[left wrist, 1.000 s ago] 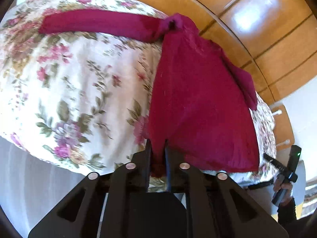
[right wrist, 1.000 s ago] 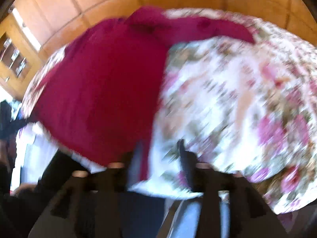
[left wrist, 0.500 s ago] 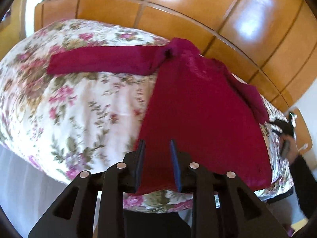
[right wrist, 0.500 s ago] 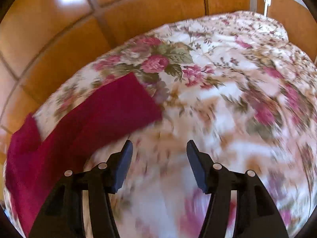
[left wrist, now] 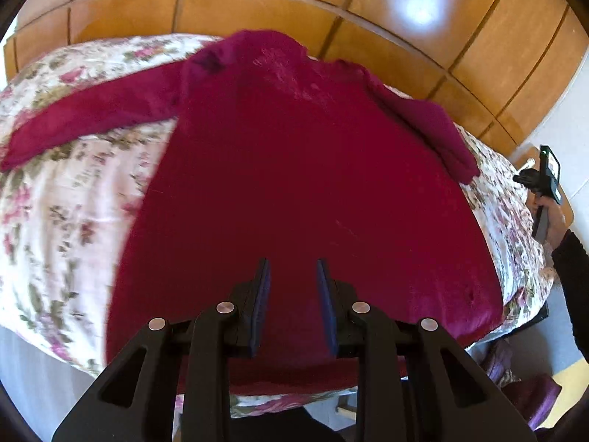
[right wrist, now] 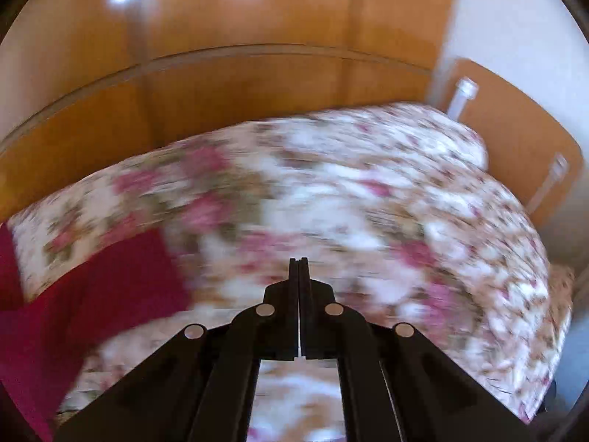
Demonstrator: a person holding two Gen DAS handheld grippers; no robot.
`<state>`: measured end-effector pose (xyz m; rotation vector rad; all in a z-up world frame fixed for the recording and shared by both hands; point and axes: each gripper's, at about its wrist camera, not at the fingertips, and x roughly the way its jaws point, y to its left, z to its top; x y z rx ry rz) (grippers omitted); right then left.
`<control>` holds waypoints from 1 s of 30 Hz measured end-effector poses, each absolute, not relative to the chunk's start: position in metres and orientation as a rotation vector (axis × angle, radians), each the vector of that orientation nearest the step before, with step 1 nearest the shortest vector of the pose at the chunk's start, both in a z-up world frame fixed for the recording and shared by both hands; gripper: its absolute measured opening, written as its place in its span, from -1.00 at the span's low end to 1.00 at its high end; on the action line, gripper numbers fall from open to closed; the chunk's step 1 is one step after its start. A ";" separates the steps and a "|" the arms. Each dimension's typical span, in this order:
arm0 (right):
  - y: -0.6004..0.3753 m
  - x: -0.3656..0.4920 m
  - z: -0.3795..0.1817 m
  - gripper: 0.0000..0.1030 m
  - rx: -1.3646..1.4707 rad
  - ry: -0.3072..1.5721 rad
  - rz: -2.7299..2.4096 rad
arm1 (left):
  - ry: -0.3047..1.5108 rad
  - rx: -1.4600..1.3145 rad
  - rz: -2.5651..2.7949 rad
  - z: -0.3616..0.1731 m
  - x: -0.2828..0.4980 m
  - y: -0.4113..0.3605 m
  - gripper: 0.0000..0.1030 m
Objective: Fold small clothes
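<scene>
A dark red long-sleeved garment lies spread flat on the floral bedspread, sleeves out to both sides. My left gripper is open and empty, hovering over the garment's lower middle near its hem. My right gripper is shut and empty, above bare bedspread to the right of the garment; one red sleeve shows at the left of the blurred right wrist view. The right gripper also shows in the left wrist view, held off the bed's right side.
A glossy wooden panelled wall runs behind the bed. A wooden headboard stands at the right end. Purple cloth lies on the floor below the bed's near edge.
My left gripper let go of the garment's hem, opened and shifted right to centre over it. My right gripper released the garment, swung right over bare bedspread and closed.
</scene>
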<state>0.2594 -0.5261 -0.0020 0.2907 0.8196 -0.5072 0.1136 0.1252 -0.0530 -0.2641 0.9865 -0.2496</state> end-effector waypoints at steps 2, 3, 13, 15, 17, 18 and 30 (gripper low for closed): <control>-0.548 0.252 -0.013 -0.74 0.444 0.823 -0.478 | 0.995 -0.270 -0.261 -0.056 0.115 0.120 -0.53; -0.549 0.250 -0.014 -0.54 0.462 0.819 -0.473 | 0.999 -0.271 -0.265 -0.057 0.115 0.116 -0.53; -0.474 0.312 -0.043 0.20 0.535 0.845 -0.196 | 1.023 -0.248 -0.250 -0.058 0.119 0.100 -0.53; -0.455 0.333 -0.051 0.20 0.494 0.887 -0.160 | 1.028 -0.251 -0.246 -0.059 0.120 0.100 -0.53; -0.435 0.349 -0.060 -0.58 0.370 0.958 -0.189 | 1.037 -0.257 -0.240 -0.062 0.122 0.098 -0.53; -0.428 0.351 -0.060 -0.65 0.297 0.964 -0.212 | 1.039 -0.258 -0.238 -0.062 0.122 0.097 -0.53; -0.546 0.289 -0.029 -0.88 0.202 0.862 -0.657 | 1.040 -0.271 -0.256 -0.068 0.131 0.097 -0.53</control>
